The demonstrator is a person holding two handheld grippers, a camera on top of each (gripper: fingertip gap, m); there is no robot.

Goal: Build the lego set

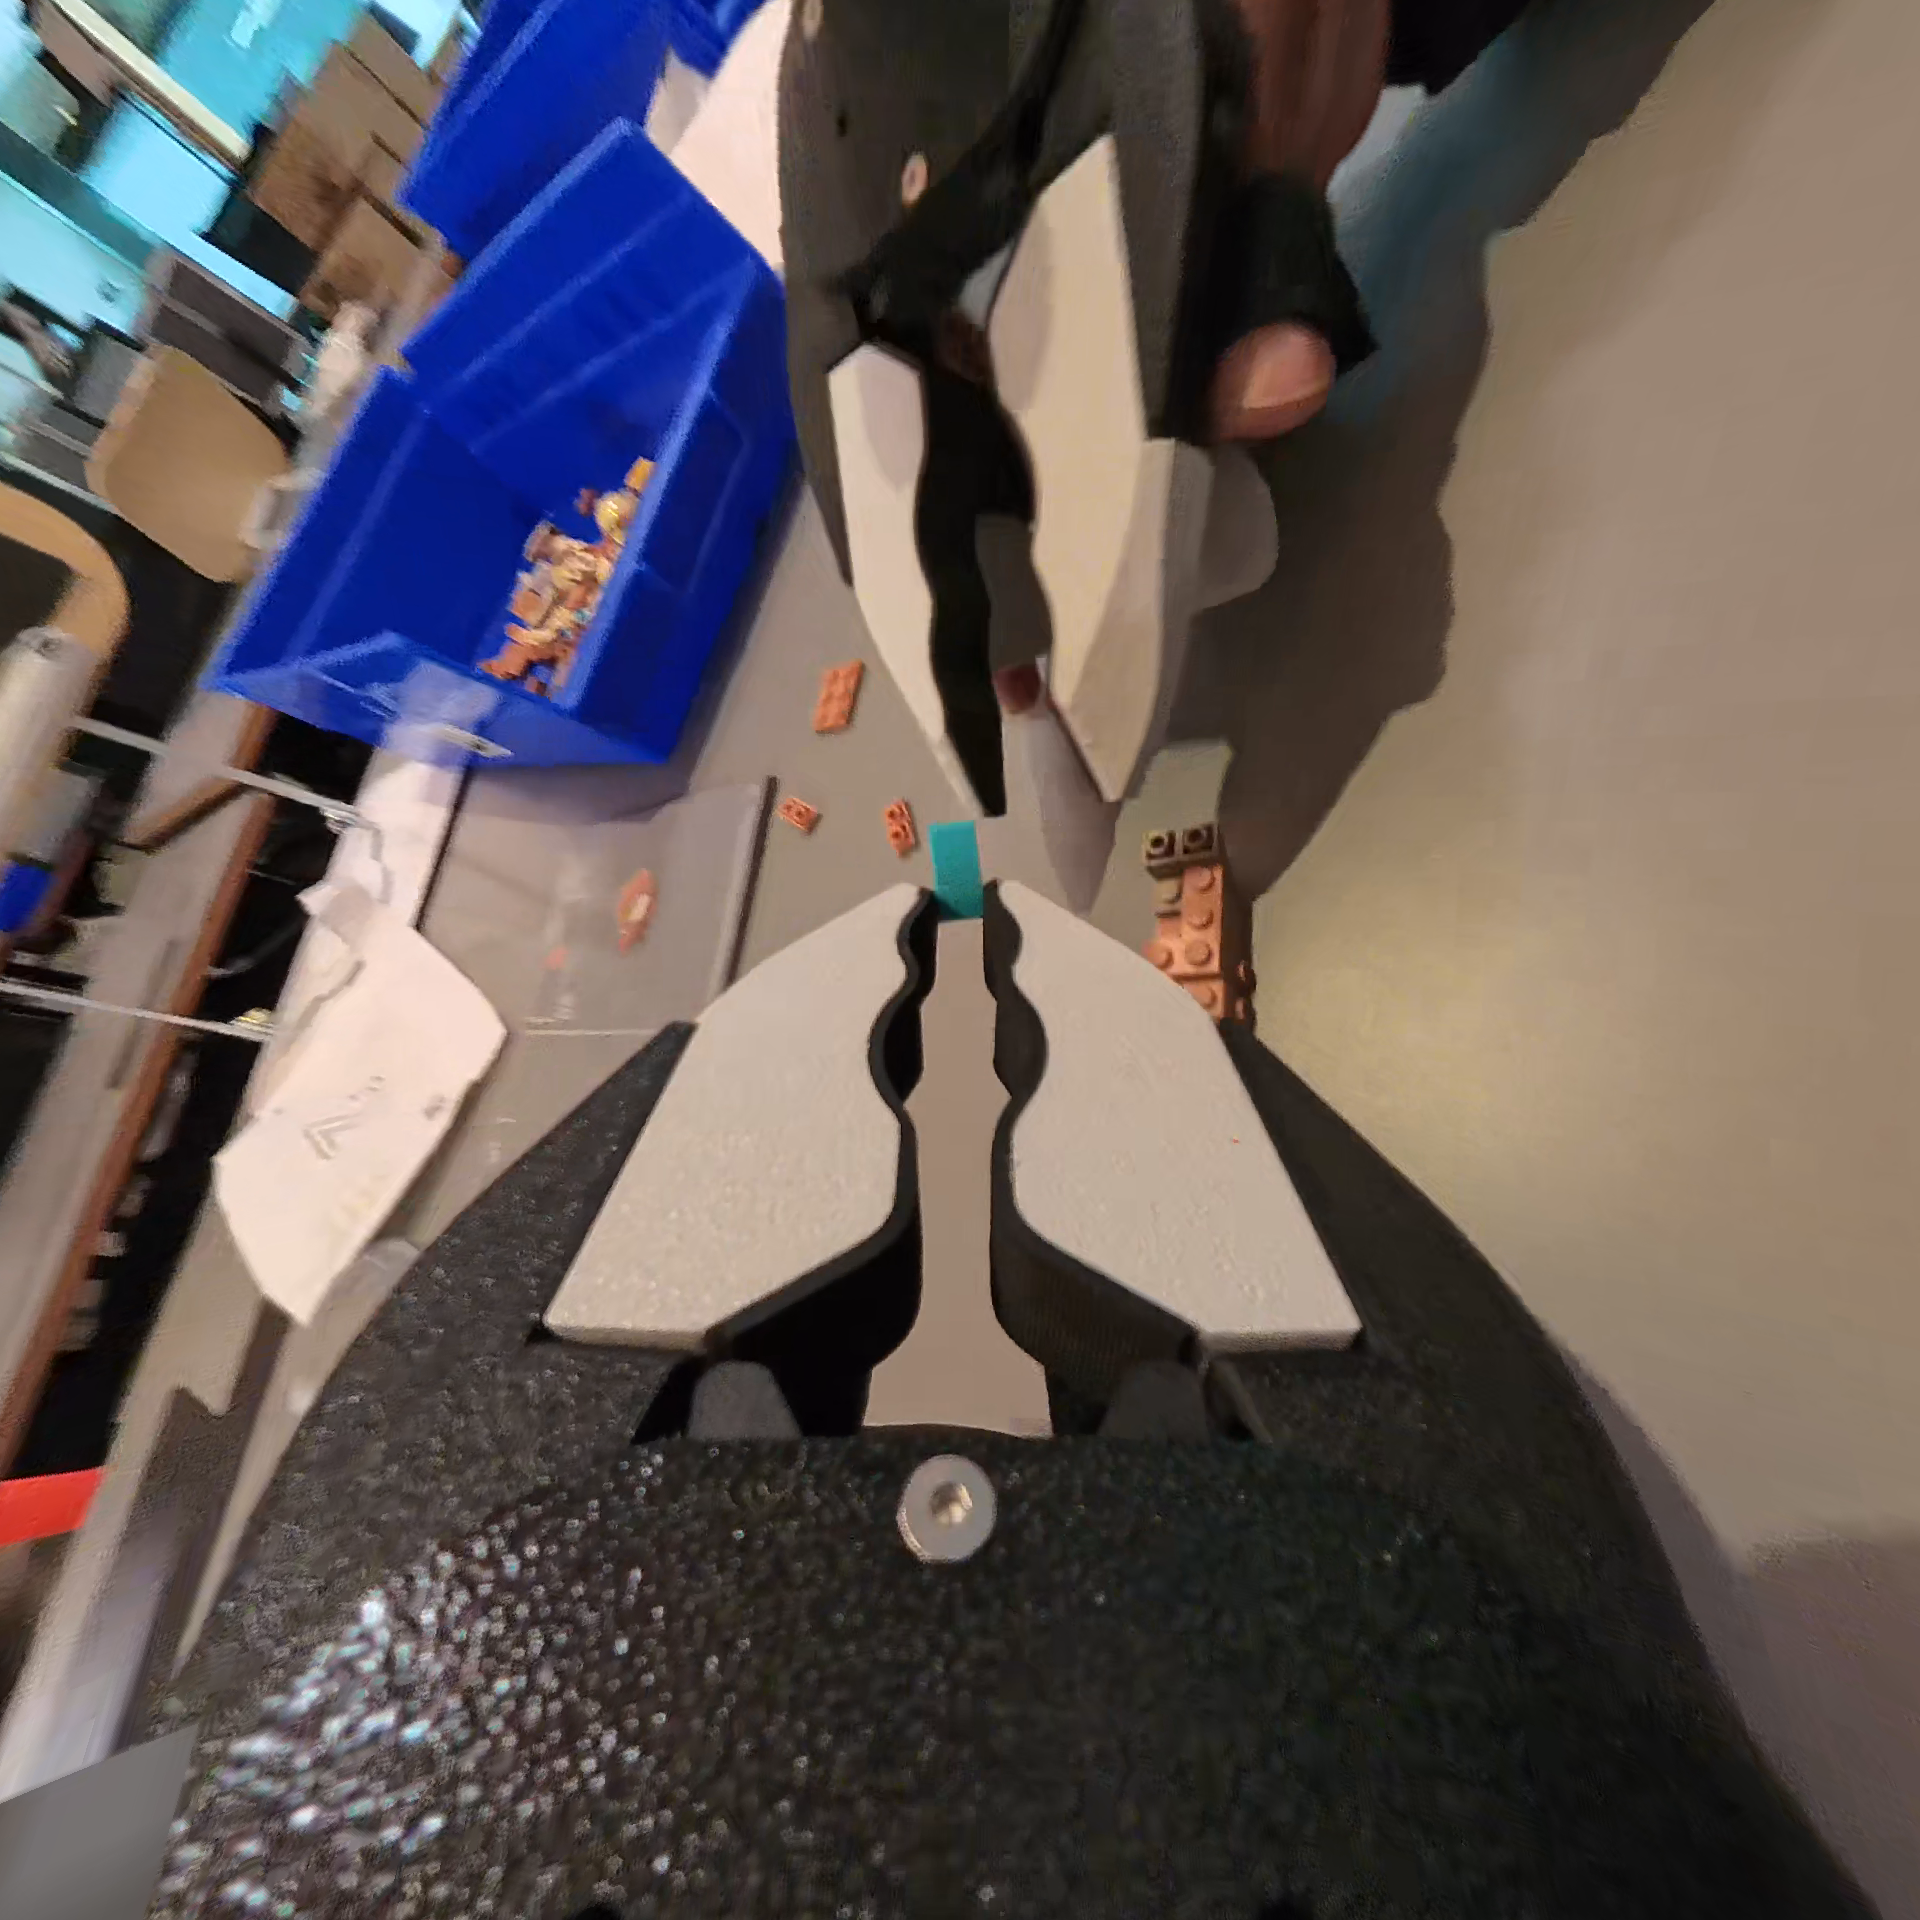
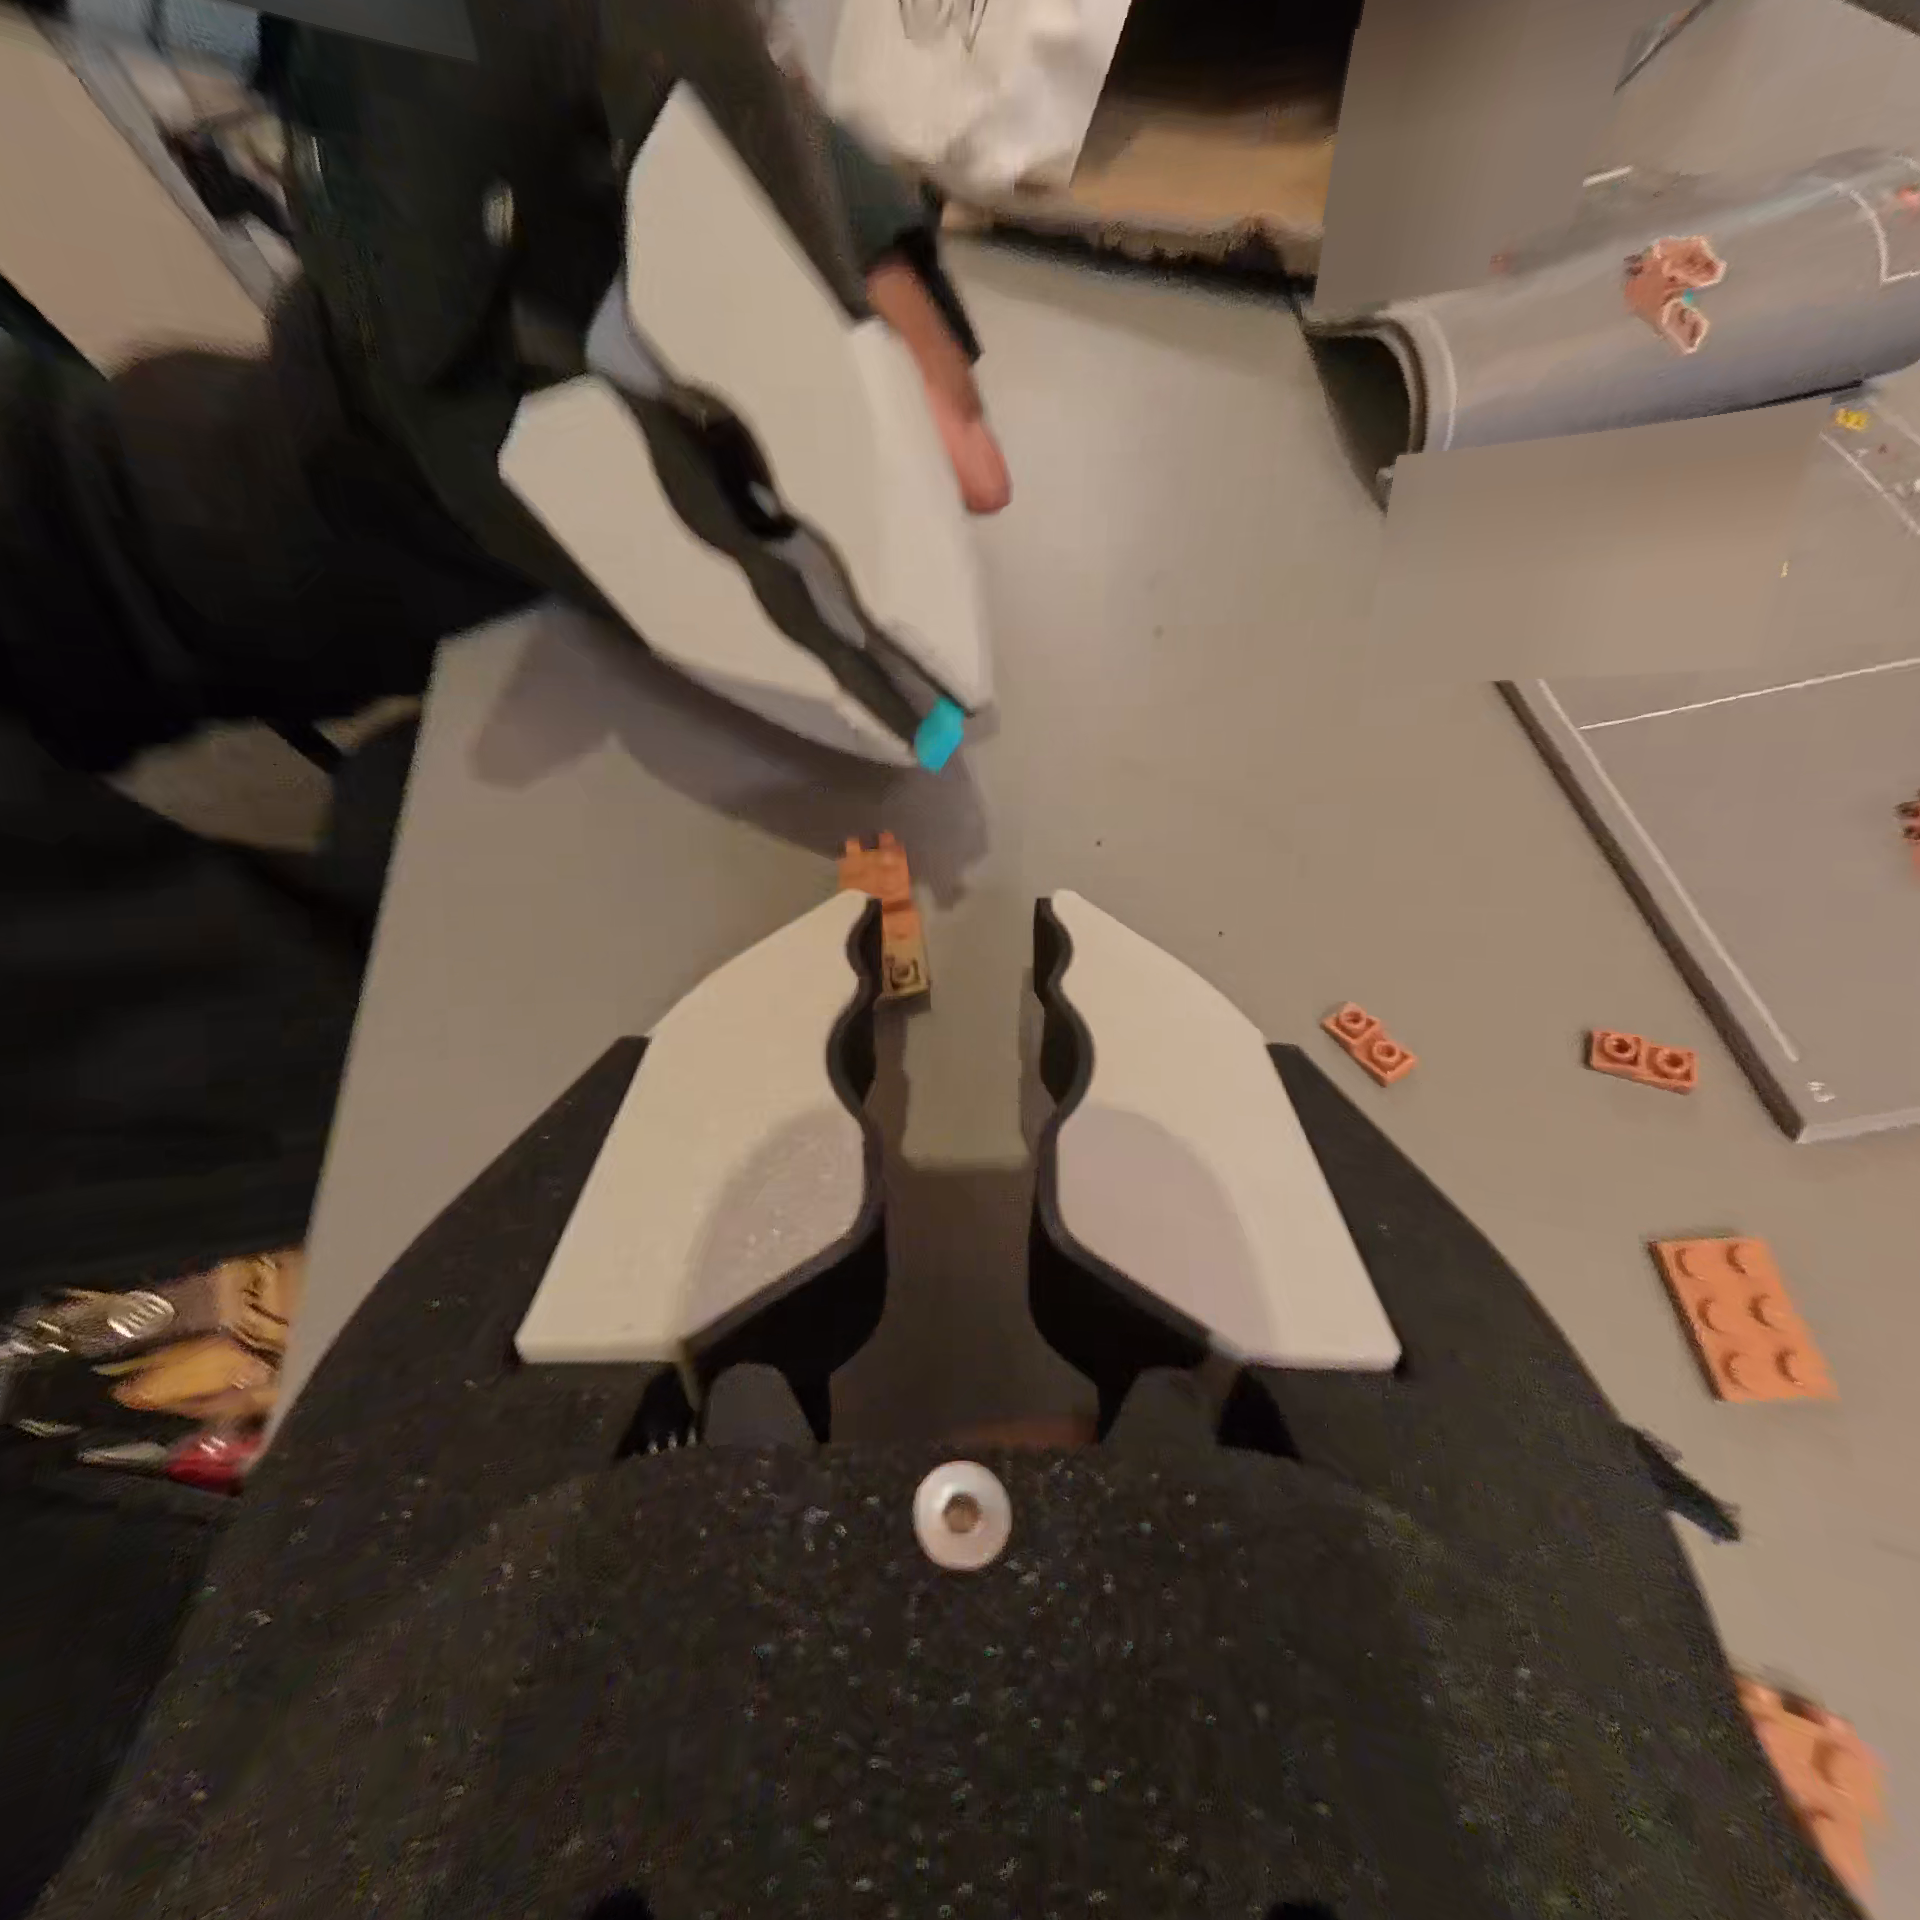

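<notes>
The left gripper (image 1: 958,902) is seen pinching a small teal piece (image 1: 956,868) at its fingertips, at frame centre; in the right wrist view the same piece (image 2: 938,736) sticks out of the tips, raised above the grey table (image 2: 1195,727). The right gripper (image 2: 954,920) is spread, nothing being clamped. A small brick assembly (image 2: 888,930), orange with an olive end, stands on the table just inside its left fingertip (image 2: 831,920); contact cannot be judged, and the other pad is clear of it. In the left wrist view the assembly (image 1: 1200,925) is found right of centre, below the right gripper's tips.

Two small orange plates (image 2: 1368,1042) (image 2: 1642,1062) lie at centre right of the right wrist view, and a larger orange plate (image 2: 1740,1317) at lower right. A grey mat (image 2: 1714,831) is noted along the right edge. In the left wrist view, blue bins (image 1: 582,416) holding mixed bricks occupy the upper left, with crumpled white paper (image 1: 353,1091) at centre left.
</notes>
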